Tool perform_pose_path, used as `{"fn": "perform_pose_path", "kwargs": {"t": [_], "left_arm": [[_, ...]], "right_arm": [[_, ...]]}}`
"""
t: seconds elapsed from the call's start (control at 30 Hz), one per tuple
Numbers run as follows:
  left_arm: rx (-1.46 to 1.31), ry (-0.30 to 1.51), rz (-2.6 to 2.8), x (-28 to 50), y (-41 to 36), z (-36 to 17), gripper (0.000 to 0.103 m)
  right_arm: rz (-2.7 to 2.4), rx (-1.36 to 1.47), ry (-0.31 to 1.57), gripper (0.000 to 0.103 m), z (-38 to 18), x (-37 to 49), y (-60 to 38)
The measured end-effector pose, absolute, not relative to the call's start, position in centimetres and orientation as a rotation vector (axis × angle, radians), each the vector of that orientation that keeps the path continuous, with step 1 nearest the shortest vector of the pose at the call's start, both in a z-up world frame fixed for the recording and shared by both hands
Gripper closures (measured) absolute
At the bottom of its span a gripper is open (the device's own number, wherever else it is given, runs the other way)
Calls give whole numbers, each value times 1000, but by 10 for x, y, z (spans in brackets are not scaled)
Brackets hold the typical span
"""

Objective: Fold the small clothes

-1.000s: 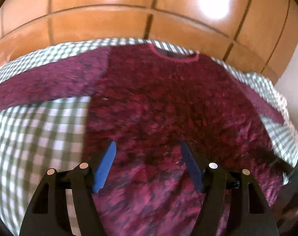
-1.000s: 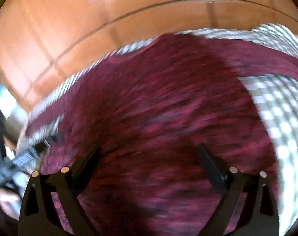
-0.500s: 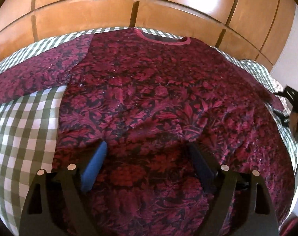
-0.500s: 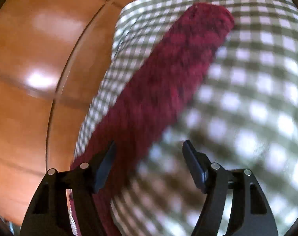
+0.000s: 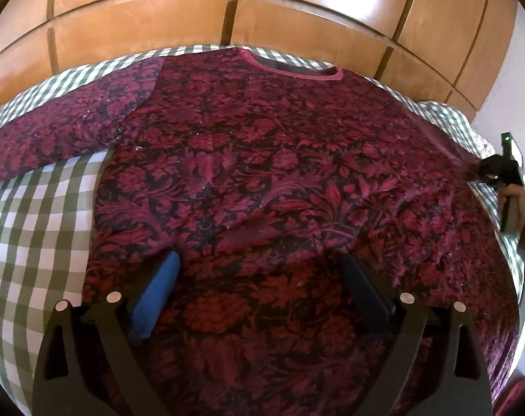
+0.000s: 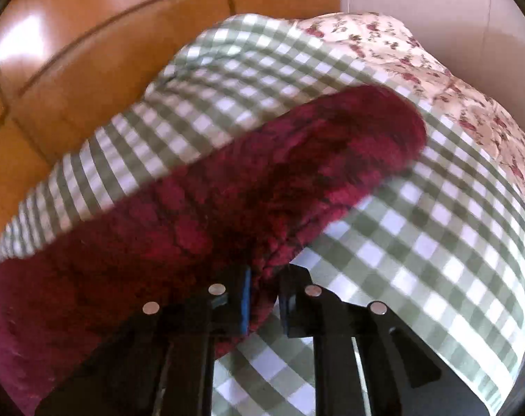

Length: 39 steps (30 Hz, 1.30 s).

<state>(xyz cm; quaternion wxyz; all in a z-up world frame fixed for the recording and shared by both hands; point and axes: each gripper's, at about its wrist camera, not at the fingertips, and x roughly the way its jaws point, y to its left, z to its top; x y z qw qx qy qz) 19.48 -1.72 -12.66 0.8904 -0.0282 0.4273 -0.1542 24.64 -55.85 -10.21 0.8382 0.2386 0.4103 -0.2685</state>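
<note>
- Left wrist view shows my left hand-held gripper (image 5: 259, 277) hovering over the lower body of a dark red sweater (image 5: 279, 180), its two fingers spread wide apart with nothing between them.
- One finger (image 5: 154, 298) carries a blue pad; the other finger is dark and sits to the right of it.
- That sweater lies spread flat, front up, on a green-and-white checked sheet (image 5: 30, 235), with its round neckline (image 5: 290, 67) at the far side, toward the wooden panels (image 5: 141, 31) behind the bed.
- Its left sleeve (image 5: 61, 131) stretches out sideways across the checked sheet.
- At the right edge of this view, my right hand-held gripper (image 5: 498, 170) sits at the end of the other sleeve, with my hand (image 5: 521, 208) just behind it.
- Right wrist view shows the right hand-held gripper (image 6: 264, 294) closed on the lower edge of the right sleeve (image 6: 297, 180); a fold of red fabric is pinched between the two fingers.
- Beyond the pinch, the sleeve runs up and to the right, and its rounded cuff end (image 6: 394, 124) rests on the checked sheet (image 6: 435, 242).
- A pale cloth with small red flowers (image 6: 418, 55) lies beyond the sheet, at its far right corner.
- This right view is slightly blurred, so the sleeve's pattern is hard to read.
</note>
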Motion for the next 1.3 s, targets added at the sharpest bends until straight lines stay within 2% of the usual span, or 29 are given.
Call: {"fn": "perform_pose_path", "kwargs": {"t": [0.03,0.1,0.13,0.17,0.2,0.47,0.7,0.8,0.87,0.97,1.17,1.3], "left_arm": [[-58,888,-319,195,-17,-127,10],[-61,887,-321,195,-17,-127,10],[-64,887,-326,196,-16,-127,9],[-65,887,-327,196,-16,-127,9],[-63,885,-327,196,-15,-127,9],[-62,882,-322,194,-15,-125,9],[-47,875,-309,181,-15,-123,9],[-43,869,-303,173,-14,-123,9],[-36,866,-298,167,-14,-123,9],[-20,858,-287,157,-16,-123,9],[-25,864,-294,152,-12,-121,9],[-133,886,-276,160,6,-108,19]], "right_arm": [[-566,540,847,86,-103,242,-560],[-531,626,833,77,-101,231,-561],[-505,649,830,57,-98,226,-560],[-468,663,820,42,-93,218,-554],[-442,668,813,38,-87,213,-547],[35,530,870,38,-46,168,-416],[322,364,979,39,-55,97,-307],[304,290,1038,39,-78,64,-293],[276,223,995,49,-83,45,-292],[248,203,976,53,-85,30,-298],[226,16,952,53,-86,24,-287],[231,37,957,53,-89,21,-293]]}}
